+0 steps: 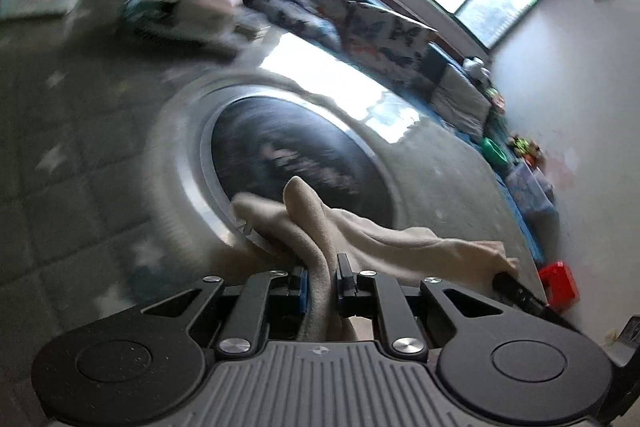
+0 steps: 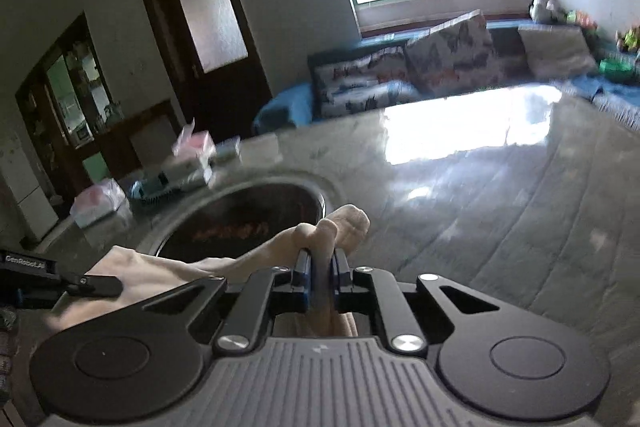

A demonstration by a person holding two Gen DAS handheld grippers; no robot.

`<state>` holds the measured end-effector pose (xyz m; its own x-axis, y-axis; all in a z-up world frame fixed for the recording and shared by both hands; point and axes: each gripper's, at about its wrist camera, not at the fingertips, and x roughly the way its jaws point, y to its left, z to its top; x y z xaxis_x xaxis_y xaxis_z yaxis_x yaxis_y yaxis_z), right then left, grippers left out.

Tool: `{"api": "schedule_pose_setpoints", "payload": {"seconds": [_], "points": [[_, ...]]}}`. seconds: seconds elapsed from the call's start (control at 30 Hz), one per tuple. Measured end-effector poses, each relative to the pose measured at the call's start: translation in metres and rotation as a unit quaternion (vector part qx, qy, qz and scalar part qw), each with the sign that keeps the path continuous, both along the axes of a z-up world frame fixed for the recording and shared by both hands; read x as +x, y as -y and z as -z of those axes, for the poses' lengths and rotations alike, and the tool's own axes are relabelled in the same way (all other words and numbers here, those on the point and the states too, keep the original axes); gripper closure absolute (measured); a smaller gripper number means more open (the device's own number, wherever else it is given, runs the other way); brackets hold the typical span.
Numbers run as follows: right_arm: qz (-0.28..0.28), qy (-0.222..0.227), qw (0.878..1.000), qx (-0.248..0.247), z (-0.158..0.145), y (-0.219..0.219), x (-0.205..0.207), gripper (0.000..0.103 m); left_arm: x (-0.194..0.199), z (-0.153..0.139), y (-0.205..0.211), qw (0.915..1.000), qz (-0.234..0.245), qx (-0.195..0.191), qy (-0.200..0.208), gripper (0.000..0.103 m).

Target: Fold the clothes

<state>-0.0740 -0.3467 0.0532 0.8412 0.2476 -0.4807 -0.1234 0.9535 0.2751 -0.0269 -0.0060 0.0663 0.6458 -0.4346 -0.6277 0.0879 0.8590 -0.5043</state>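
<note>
A beige cloth garment (image 1: 320,227) is stretched between both grippers above a table. My left gripper (image 1: 322,281) is shut on one bunched edge of it. In the left wrist view the cloth runs right toward the other gripper's black finger (image 1: 516,287). My right gripper (image 2: 321,267) is shut on another bunched edge of the beige garment (image 2: 336,227). From there the cloth hangs away to the left toward the left gripper's finger (image 2: 92,283). The views are blurred by motion.
The table (image 2: 500,211) has a grey quilted cover and a round dark inset (image 2: 240,223) with a metal rim, just beyond the cloth. Boxes and bags (image 2: 188,163) sit at its far left edge. A bench with patterned cushions (image 2: 440,67) runs under the window.
</note>
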Motion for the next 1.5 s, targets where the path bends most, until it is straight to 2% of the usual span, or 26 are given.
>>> {"api": "schedule_pose_setpoints", "payload": {"seconds": [0.2,0.4,0.57,0.7,0.8,0.9,1.03,1.2,1.5], "points": [[0.042,0.032,0.998,-0.031,-0.030,0.032,-0.014,0.094,0.019,-0.016,0.058,0.9984,0.047,0.019,0.024,0.090],[0.100,0.042,0.992,-0.058,-0.044,0.078,-0.020,0.094,0.039,-0.019,0.119,0.9948,0.091,0.029,0.034,0.090],[0.137,0.015,0.988,-0.064,-0.028,0.103,-0.018,0.094,0.054,-0.011,0.162,0.9907,0.123,0.046,0.036,0.089],[0.165,-0.011,0.984,-0.066,-0.013,0.122,-0.016,0.095,0.057,0.010,0.179,0.9875,0.137,0.077,0.012,0.089],[0.185,-0.030,0.980,-0.068,-0.001,0.136,-0.014,0.095,0.058,0.020,0.180,0.9859,0.138,0.095,0.002,0.085],[0.204,-0.047,0.975,-0.069,0.009,0.148,-0.012,0.095,0.058,0.022,0.173,0.9857,0.132,0.105,-0.001,0.073],[0.179,-0.032,0.981,-0.063,0.005,0.140,-0.010,0.092,0.059,0.019,0.167,0.9854,0.116,0.124,0.008,0.064],[0.118,-0.033,0.991,-0.056,0.006,0.119,0.014,0.092,0.068,0.006,0.168,0.9862,0.106,0.124,0.025,0.066],[0.092,-0.068,0.992,-0.062,0.026,0.101,0.061,0.092,0.082,0.009,0.216,0.9723,0.179,0.136,0.065,0.074]]}}
